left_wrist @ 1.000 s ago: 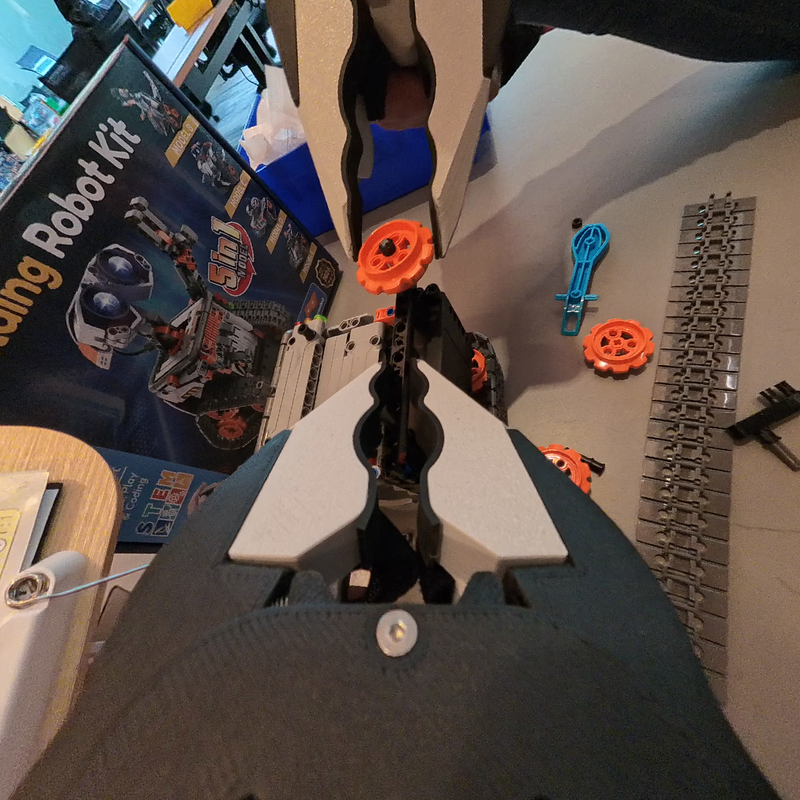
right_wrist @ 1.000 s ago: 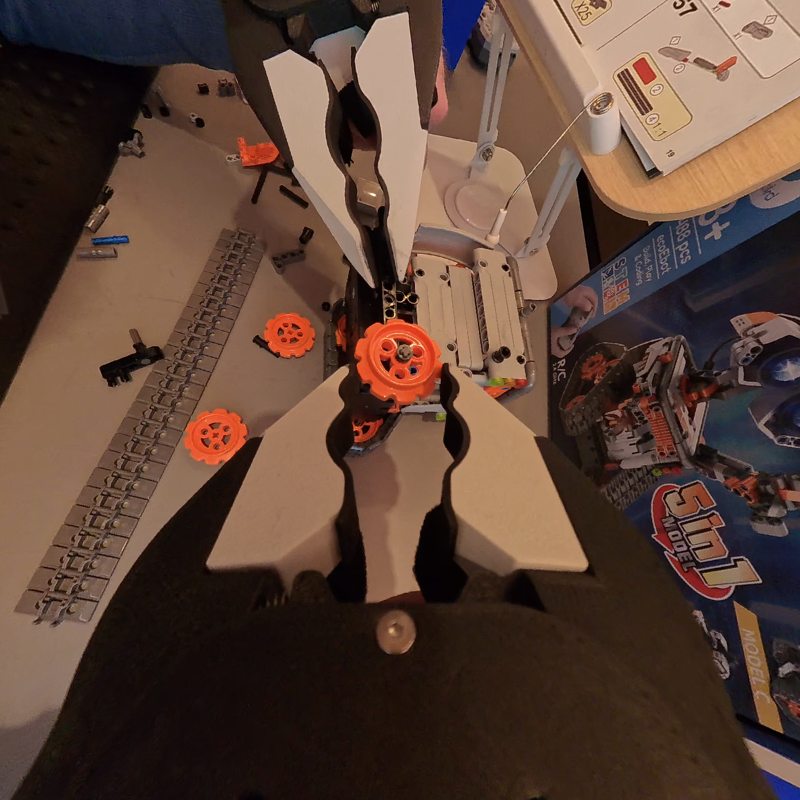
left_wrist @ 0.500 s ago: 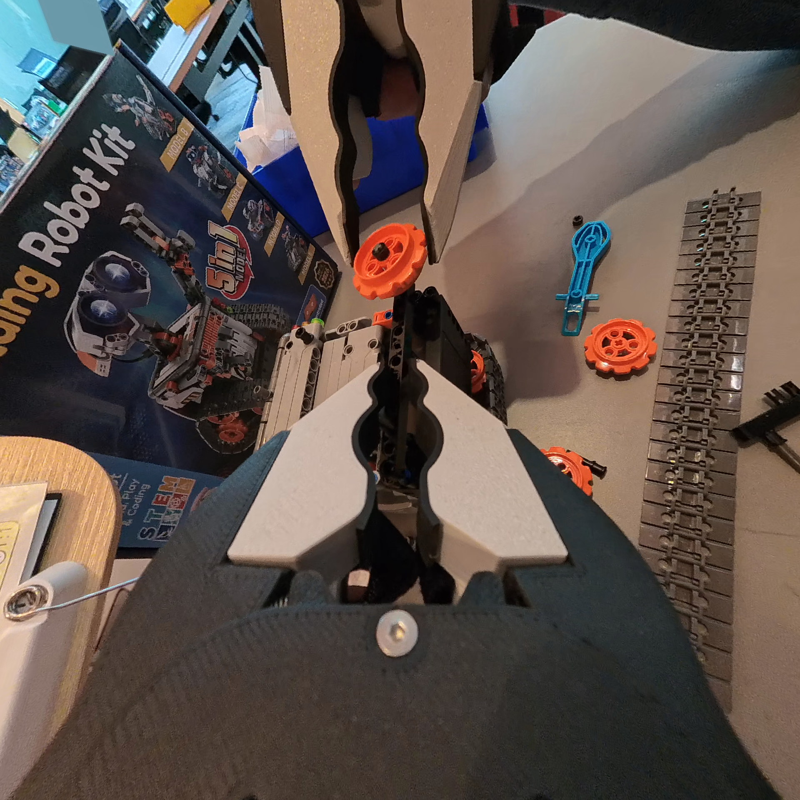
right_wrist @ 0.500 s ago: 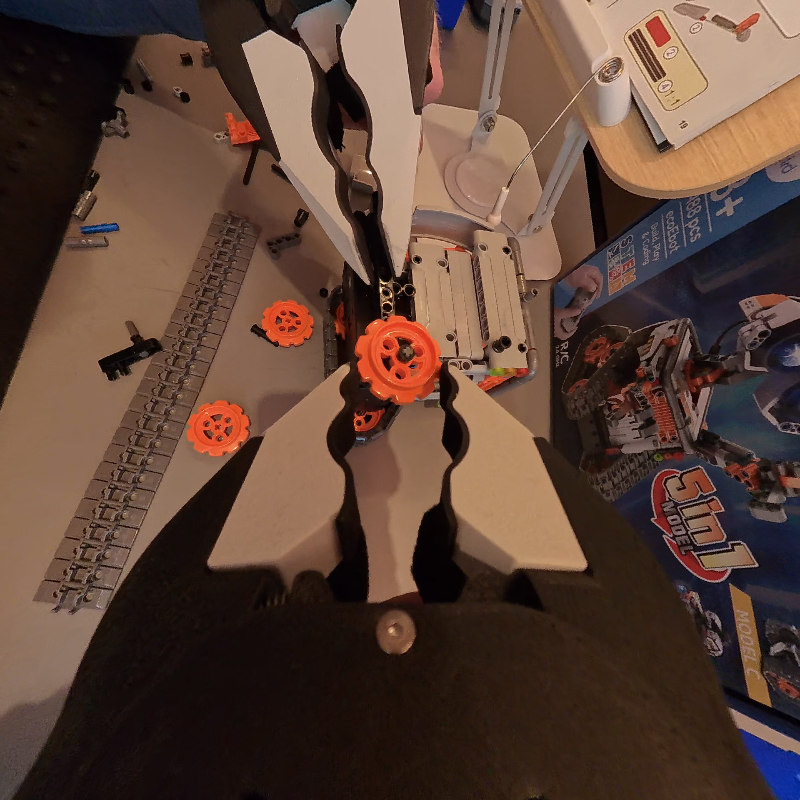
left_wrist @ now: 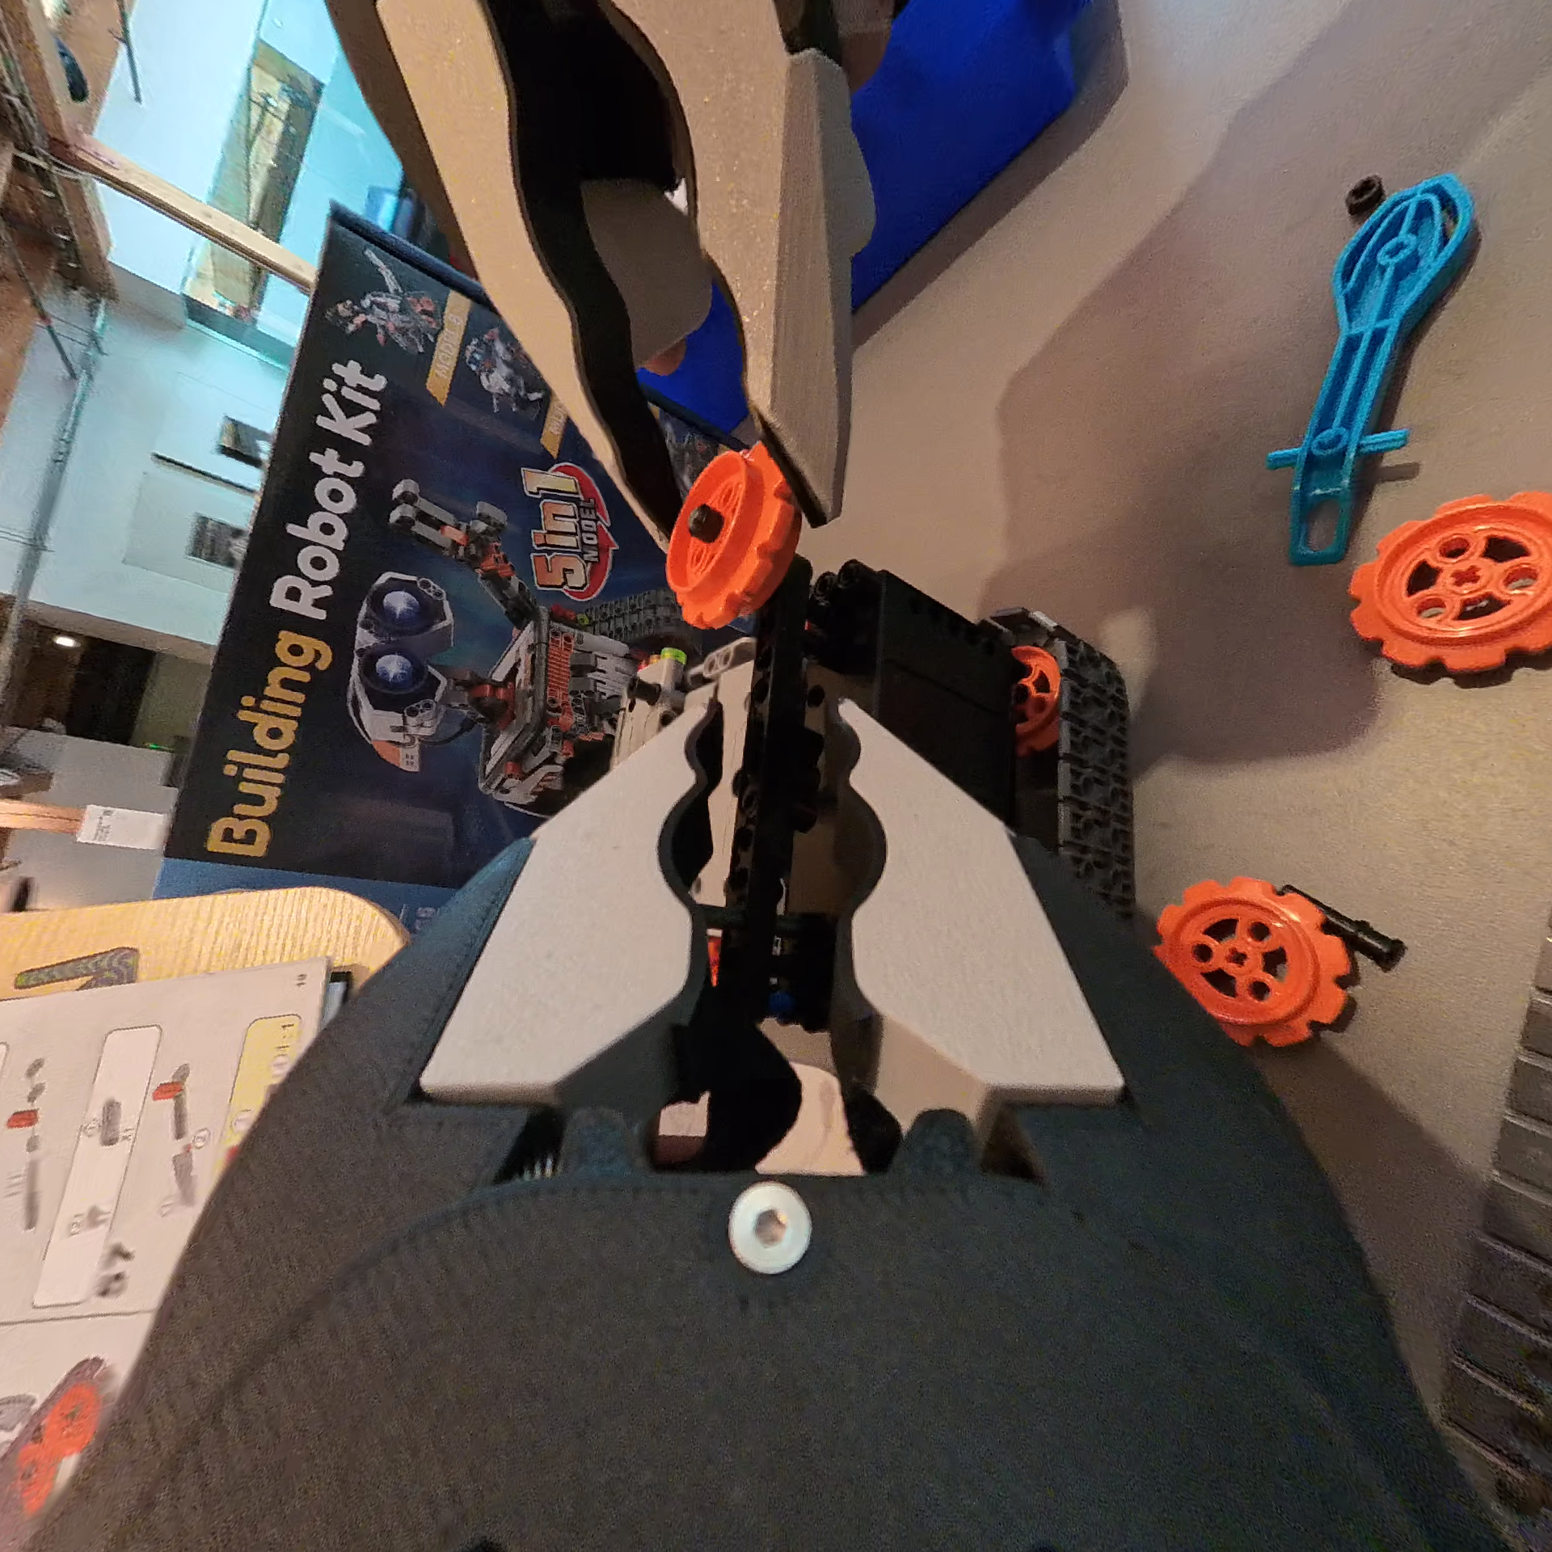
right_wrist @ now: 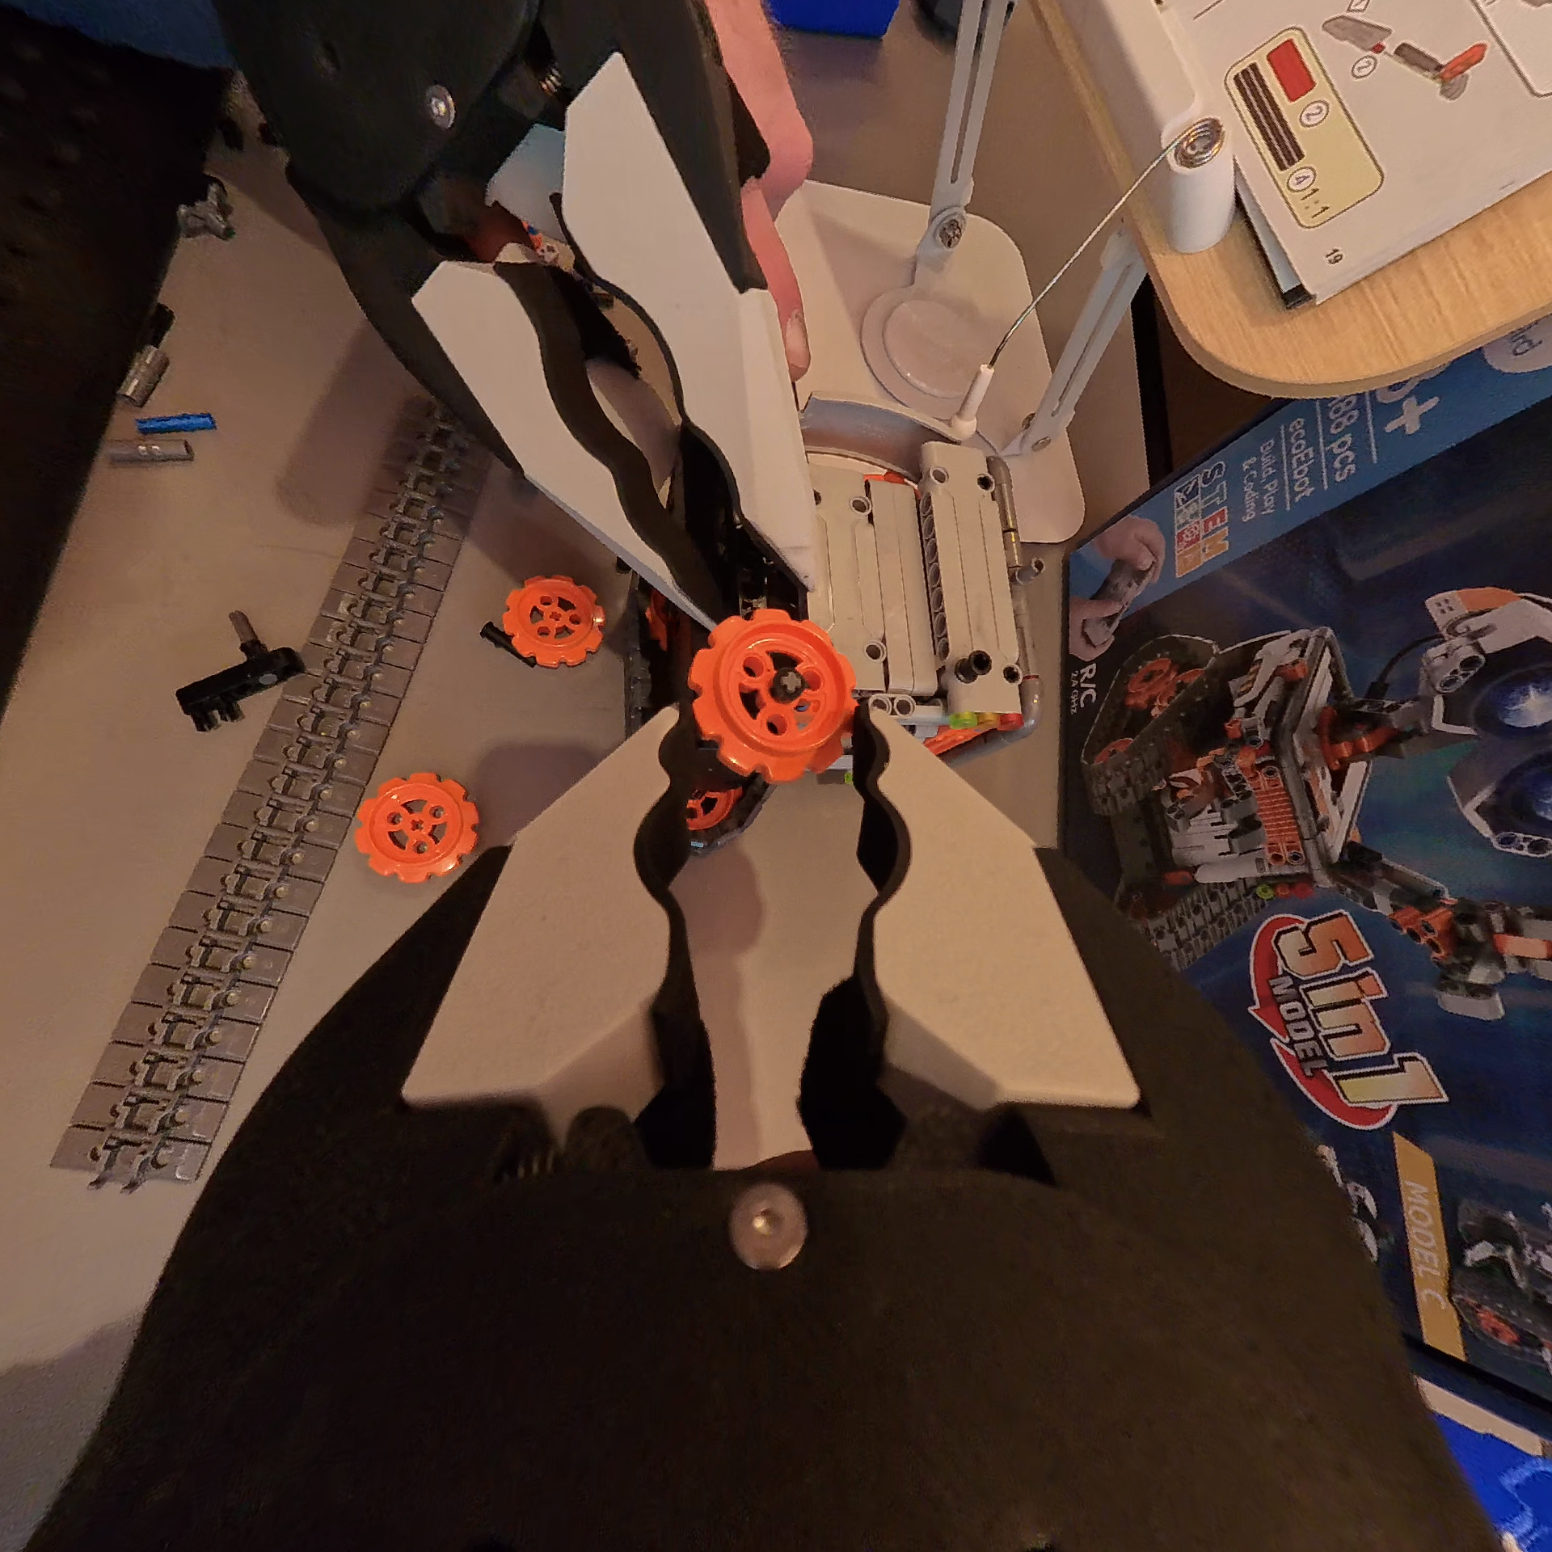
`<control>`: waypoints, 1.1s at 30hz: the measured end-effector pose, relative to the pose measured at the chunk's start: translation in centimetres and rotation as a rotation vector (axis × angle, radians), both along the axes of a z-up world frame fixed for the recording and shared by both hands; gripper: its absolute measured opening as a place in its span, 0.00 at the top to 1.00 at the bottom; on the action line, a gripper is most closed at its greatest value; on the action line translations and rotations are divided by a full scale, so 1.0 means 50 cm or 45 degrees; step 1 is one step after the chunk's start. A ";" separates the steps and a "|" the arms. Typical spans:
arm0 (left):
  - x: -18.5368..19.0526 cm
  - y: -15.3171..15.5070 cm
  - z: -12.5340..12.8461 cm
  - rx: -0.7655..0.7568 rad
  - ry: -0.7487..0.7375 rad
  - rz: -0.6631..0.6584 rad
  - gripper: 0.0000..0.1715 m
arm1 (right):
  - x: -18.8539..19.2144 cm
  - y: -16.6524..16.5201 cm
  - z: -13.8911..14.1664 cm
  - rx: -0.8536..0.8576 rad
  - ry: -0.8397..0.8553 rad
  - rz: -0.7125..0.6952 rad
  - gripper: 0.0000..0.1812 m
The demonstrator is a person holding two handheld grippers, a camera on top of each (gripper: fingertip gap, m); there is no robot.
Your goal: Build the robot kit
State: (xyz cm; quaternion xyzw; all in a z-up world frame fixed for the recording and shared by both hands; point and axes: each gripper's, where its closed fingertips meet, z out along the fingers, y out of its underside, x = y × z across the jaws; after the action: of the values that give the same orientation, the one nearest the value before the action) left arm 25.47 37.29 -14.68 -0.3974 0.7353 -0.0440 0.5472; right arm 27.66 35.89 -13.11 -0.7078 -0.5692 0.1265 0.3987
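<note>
On the beige tabletop (right_wrist: 126, 756) (dimly lit) lie orange gears (right_wrist: 416, 827)

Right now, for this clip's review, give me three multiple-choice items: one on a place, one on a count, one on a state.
1. Where does the blue plastic tool lie?
A. on the table beside a loose orange wheel
B. on the kit box
C. in the left gripper

2. How many orange wheels lie loose on the table in the right wrist view?
A. none
B. two
C. five

3. What is the right gripper doing?
A. hanging open over bare table
B. pinching an orange wheel
C. holding the grey track strip

Key: 1 A, it lies flat on the table by a wheel. 2 B, two show. 3 B, the wheel sits between its tips.
</note>
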 end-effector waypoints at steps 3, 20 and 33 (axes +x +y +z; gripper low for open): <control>0.004 -0.004 0.005 0.094 -0.017 0.001 0.85 | 0.001 0.000 -0.001 0.006 -0.007 -0.001 0.80; 0.003 -0.023 -0.006 0.249 -0.040 0.000 0.83 | 0.000 0.002 -0.003 -0.006 0.005 -0.010 0.81; -0.004 -0.019 -0.002 0.180 -0.100 0.022 0.83 | 0.003 0.003 -0.014 0.034 -0.091 -0.026 0.80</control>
State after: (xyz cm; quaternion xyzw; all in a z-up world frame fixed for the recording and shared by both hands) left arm 25.28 36.34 -14.76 -0.3620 0.7110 -0.0028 0.6029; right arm 27.80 36.02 -13.81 -0.7123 -0.5775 0.0895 0.3888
